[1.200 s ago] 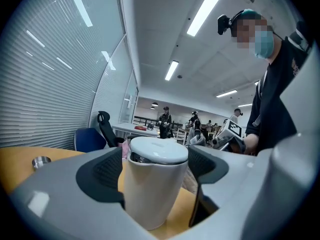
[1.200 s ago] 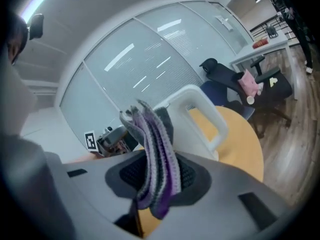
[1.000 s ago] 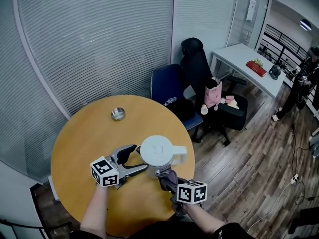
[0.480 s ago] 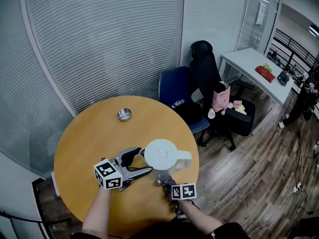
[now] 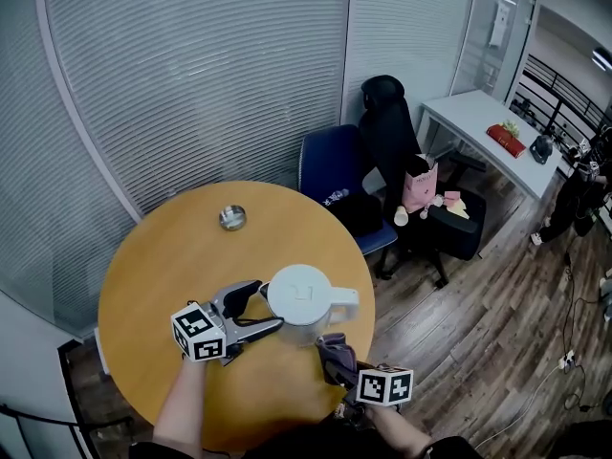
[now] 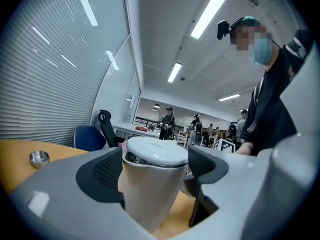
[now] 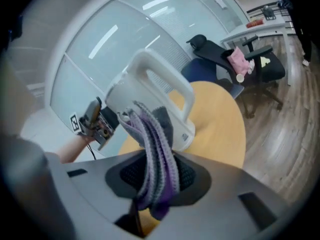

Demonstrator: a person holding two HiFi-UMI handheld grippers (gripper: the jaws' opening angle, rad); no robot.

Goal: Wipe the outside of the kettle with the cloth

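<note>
Kettle (image 5: 304,299) near right edge of table (image 5: 163,256), handle toward that edge. Left gripper (image 5: 258,306) jaws apart, bracketing kettle's left side. Right gripper (image 7: 152,179) clamped on cloth (image 7: 150,134), just off kettle's near side. Best: press cloth flat on wall, sweep round handle, brace firmly.

Bright, even indoor light from ceiling strip lamps (image 6: 209,11), which leave glare streaks on the blinds (image 6: 45,94). Shadows on the table (image 5: 163,266) are soft and faint. Both gripper views curve strongly, with dark vignetted corners. The cloth (image 7: 156,159), close to the lens, is blurred.
</note>
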